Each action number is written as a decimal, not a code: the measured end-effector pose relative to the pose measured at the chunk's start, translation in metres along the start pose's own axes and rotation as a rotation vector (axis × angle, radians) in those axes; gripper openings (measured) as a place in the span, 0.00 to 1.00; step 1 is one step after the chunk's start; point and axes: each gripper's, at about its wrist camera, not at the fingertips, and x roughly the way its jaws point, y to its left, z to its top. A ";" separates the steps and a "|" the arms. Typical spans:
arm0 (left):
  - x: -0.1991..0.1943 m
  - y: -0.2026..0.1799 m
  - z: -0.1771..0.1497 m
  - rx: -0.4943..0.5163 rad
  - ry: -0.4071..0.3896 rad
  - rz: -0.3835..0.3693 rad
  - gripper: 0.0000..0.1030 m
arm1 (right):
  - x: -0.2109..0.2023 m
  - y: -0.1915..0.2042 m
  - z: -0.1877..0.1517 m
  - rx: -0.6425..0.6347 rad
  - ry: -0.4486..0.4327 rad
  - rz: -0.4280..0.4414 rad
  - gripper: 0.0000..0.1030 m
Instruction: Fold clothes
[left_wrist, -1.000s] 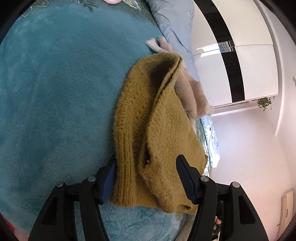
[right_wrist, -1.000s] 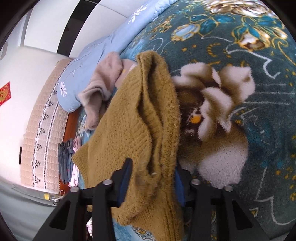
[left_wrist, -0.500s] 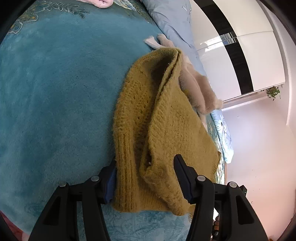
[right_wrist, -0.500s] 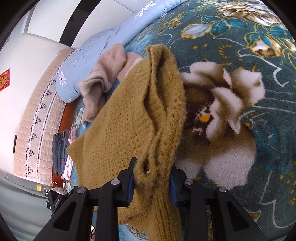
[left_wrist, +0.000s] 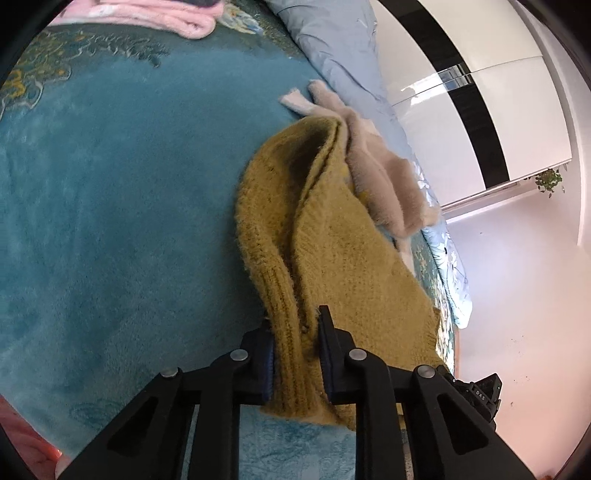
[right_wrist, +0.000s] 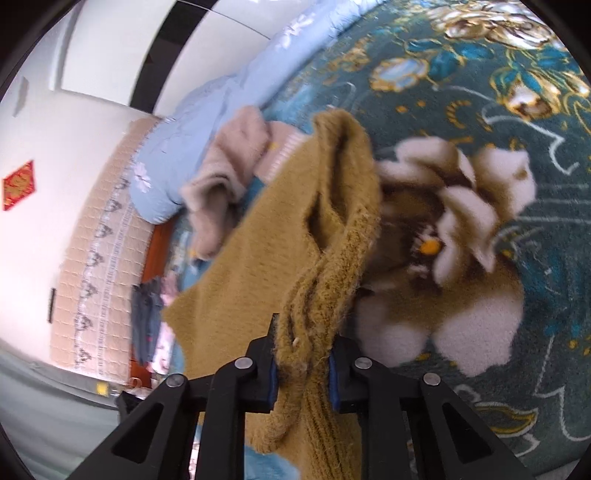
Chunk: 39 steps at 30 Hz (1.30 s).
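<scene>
A mustard-yellow knitted sweater (left_wrist: 332, 243) lies bunched on a teal blanket (left_wrist: 110, 221), stretching away from the camera. My left gripper (left_wrist: 295, 325) is shut on its ribbed near edge. In the right wrist view the same sweater (right_wrist: 273, 266) hangs across the middle, and my right gripper (right_wrist: 301, 350) is shut on a thick twisted fold of it. A beige fluffy garment (left_wrist: 384, 184) lies just beyond the sweater, partly under its far end, and shows again as the beige garment (right_wrist: 225, 173) in the right view.
A pink folded garment (left_wrist: 155, 18) rests at the blanket's far edge. A light blue quilt (right_wrist: 207, 122) lies behind the beige garment. The blanket has a big flower pattern (right_wrist: 450, 251). Dark clothes (right_wrist: 147, 314) hang off the bed's side near a quilted headboard (right_wrist: 96, 258).
Both grippers have closed: the left went from wide open around the sweater's edge to clamped on it, the right tightened on the fold. The sweater has bunched narrower.
</scene>
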 end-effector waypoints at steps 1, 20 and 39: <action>-0.005 -0.007 0.003 0.017 -0.008 -0.012 0.20 | -0.004 0.007 0.002 -0.012 -0.015 0.024 0.21; -0.127 -0.105 0.125 0.294 -0.287 -0.140 0.19 | -0.060 0.210 0.074 -0.367 -0.278 0.317 0.20; -0.018 0.079 0.033 -0.036 -0.045 0.085 0.20 | 0.081 0.036 0.002 -0.085 0.116 -0.017 0.21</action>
